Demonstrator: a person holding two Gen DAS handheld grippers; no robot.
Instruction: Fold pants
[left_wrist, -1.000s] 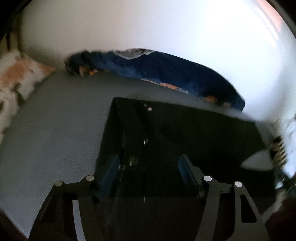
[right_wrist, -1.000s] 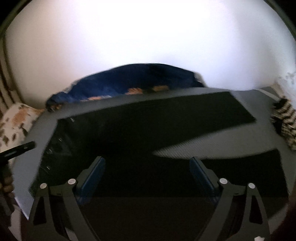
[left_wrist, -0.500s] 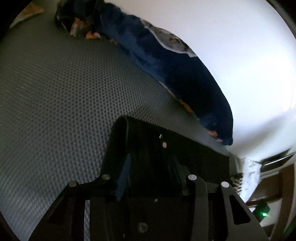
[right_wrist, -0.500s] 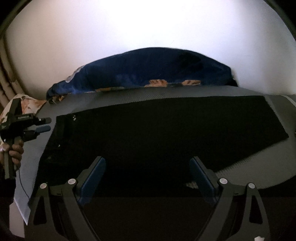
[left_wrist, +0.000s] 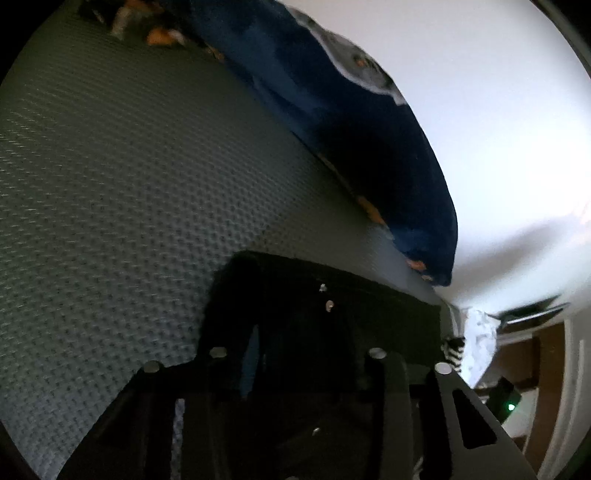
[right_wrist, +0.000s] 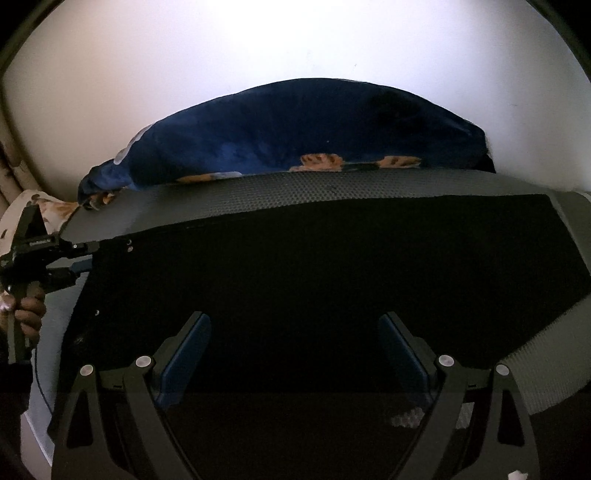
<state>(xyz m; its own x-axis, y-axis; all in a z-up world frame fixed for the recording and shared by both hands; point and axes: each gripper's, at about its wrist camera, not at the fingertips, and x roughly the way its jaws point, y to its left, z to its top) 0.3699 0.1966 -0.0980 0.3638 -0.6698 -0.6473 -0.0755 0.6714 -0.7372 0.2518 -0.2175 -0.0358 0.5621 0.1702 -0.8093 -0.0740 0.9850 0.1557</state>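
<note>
Since a second ago both grippers have dropped closer to the pants (right_wrist: 325, 280), and the left gripper (left_wrist: 303, 369) has swung to the waistband corner with its fingers closing in. Black pants lie flat on a grey textured mat (left_wrist: 122, 192), waistband at the left of the right wrist view, legs running off to the right. Two small metal studs (left_wrist: 325, 296) show at the waistband. Left fingers now stand narrow with the waistband edge between them; too dark to tell whether the pads press on the cloth. A hand (right_wrist: 24, 310) holds that gripper's handle at the far left of the right wrist view. Right gripper (right_wrist: 295, 354) hangs low over the middle of the pants, fingers wide apart, nothing between them. Dark blue blanket (right_wrist: 303, 129) with orange patches is bunched along the far edge of the mat against a white wall (right_wrist: 295, 40).
</note>
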